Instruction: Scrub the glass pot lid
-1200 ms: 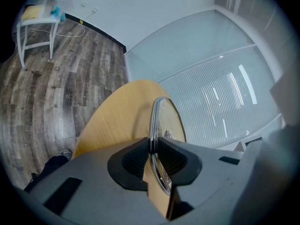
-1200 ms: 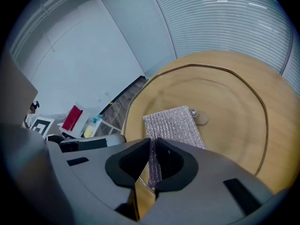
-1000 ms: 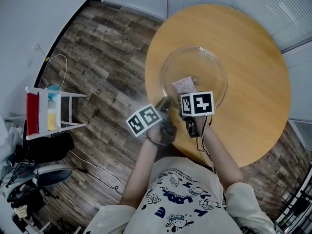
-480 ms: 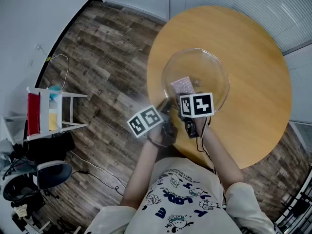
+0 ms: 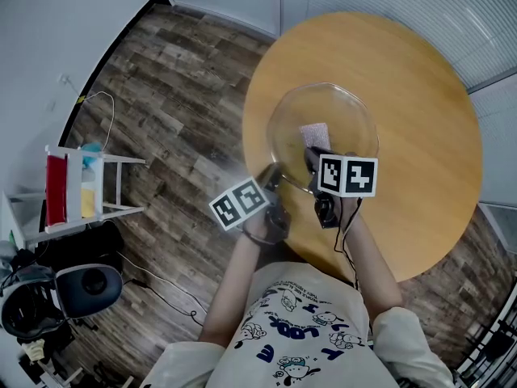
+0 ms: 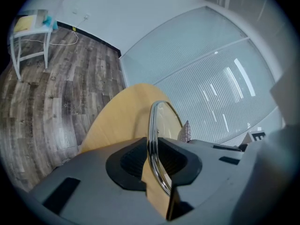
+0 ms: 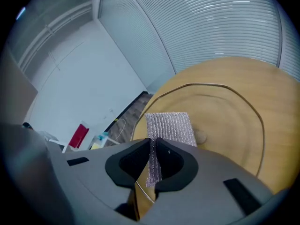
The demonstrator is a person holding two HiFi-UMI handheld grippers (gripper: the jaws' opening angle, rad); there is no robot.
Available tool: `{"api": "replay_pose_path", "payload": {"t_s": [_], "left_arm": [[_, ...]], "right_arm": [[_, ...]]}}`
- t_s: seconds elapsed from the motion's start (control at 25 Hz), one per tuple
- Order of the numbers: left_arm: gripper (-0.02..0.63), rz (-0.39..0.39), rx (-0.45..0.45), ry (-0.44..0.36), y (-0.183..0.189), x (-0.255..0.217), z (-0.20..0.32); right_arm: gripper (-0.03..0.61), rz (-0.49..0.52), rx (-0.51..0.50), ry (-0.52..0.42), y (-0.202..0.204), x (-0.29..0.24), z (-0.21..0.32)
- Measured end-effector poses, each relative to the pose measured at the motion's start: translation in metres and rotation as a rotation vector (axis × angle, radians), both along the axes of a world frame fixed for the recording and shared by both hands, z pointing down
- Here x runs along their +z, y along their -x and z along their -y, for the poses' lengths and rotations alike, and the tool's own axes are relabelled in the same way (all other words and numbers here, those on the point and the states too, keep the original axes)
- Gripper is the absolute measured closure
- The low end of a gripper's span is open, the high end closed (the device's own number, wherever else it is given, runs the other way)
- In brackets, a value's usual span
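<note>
Glass pot lid (image 5: 346, 110): clear, round, shiny metal rim, over wooden table (image 5: 428, 87). Left gripper (image 6: 153, 161) clamps the rim. Right gripper (image 7: 153, 165) pinches silvery scrub cloth (image 7: 171, 127) lying on the glass.

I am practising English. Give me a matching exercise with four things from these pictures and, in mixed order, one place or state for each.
Things:
1 lid
2 pad
3 table
4 rack

Places or states:
A on the floor
B rim gripped by the left gripper
C under the lid
D gripped by the right gripper

Pairs: 1-B; 2-D; 3-C; 4-A
</note>
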State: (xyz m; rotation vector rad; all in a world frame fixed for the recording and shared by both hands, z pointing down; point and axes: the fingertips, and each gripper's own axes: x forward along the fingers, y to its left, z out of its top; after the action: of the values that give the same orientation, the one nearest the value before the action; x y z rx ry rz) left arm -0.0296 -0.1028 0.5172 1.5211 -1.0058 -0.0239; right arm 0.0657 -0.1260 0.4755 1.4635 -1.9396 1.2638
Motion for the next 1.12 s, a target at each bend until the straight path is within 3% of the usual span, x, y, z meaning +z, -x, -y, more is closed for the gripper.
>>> {"api": "replay_pose_path", "payload": {"t_s": [0.2, 0.32, 0.52, 0.88, 1.12], "left_arm": [[0.545, 0.015, -0.021, -0.029, 0.012, -0.01, 0.009], [0.545, 0.063, -0.031, -0.065, 0.022, -0.018, 0.012], [0.545, 0.202, -0.018, -0.193, 0.029, -0.048, 0.024], [0.545, 0.336, 0.032, -0.436, 0.003, -0.117, 0.032], [0.546, 0.477, 0.069, -0.587, -0.005, -0.149, 0.029]], "right_arm": [[0.523, -0.012, 0.042, -0.059, -0.018, -0.019, 0.007], [0.523, -0.016, 0.05, -0.096, -0.025, -0.024, 0.005], [0.523, -0.024, 0.044, -0.175, -0.028, -0.039, 0.003], [0.523, -0.155, 0.002, -0.33, -0.028, -0.074, -0.005], [0.523, -0.197, 0.011, -0.429, -0.026, -0.097, -0.008]]}}
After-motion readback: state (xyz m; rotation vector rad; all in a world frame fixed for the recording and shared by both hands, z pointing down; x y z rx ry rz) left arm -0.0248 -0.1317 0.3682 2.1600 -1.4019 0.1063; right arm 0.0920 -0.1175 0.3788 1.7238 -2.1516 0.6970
